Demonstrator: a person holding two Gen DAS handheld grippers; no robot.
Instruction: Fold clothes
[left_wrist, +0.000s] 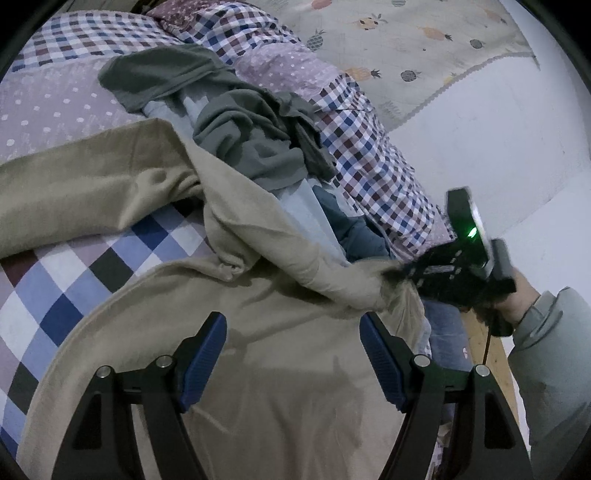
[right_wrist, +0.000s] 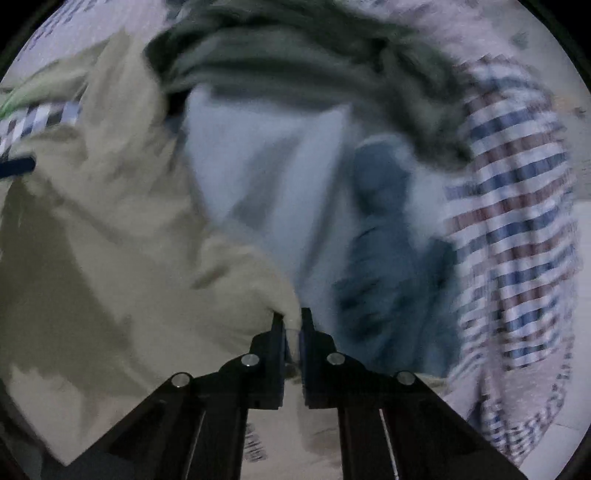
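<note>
The left gripper (left_wrist: 293, 356) hovers with its 2 blue-padded fingers (left_wrist: 203, 360) spread wide, nothing between them; beneath and beyond them spreads the beige garment (left_wrist: 258, 387), rumpled over the checked bedcover (left_wrist: 74, 280).

Only the left wrist view shows the other tool from outside: past the right-hand finger, the right gripper (left_wrist: 397, 275) pulls a bunched corner of the beige cloth, with a person's hand (left_wrist: 517, 299) and a pale sleeve (left_wrist: 554, 354) behind it.

The right wrist view (badly motion-blurred) gives what that one cannot — the right gripper (right_wrist: 293, 325) with its fingers narrowed on a pinch of beige fabric. Ahead of its tips lie a pale blue garment (right_wrist: 266, 192) and a darker blue one (right_wrist: 388, 240), with a grey-green garment (right_wrist: 295, 66) beyond.

Further off in the left view — a pineapple-print sheet (left_wrist: 406, 44) and a white wall (left_wrist: 498, 129).
</note>
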